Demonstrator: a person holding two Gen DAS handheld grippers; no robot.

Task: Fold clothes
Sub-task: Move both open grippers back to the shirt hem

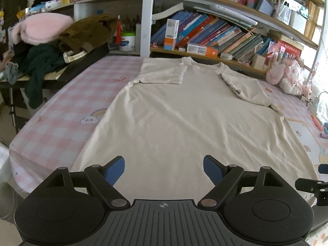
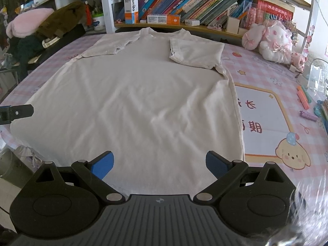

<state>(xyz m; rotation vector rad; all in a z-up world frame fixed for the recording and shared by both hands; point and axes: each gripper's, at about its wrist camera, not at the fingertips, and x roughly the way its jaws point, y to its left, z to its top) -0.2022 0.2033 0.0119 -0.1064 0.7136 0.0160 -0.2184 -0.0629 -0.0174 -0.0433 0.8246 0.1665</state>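
The cream T-shirt (image 2: 143, 94) fills the frame's centre, both sleeves folded inward; its near hem is hidden behind both released grippers, left gripper (image 1: 164, 171) and right gripper (image 2: 160, 167). It lies on a pink checked counter (image 1: 61, 106), bookshelves (image 2: 194, 2) across the top.

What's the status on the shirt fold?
Left gripper and right gripper open, at hem. Shirt flat, both sleeves folded in. Nothing on it.

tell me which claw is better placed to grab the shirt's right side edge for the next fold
Right. The right claw is open over the hem, and the shirt side edge runs close past its right finger. The left claw sits farther toward the shirt's other side.
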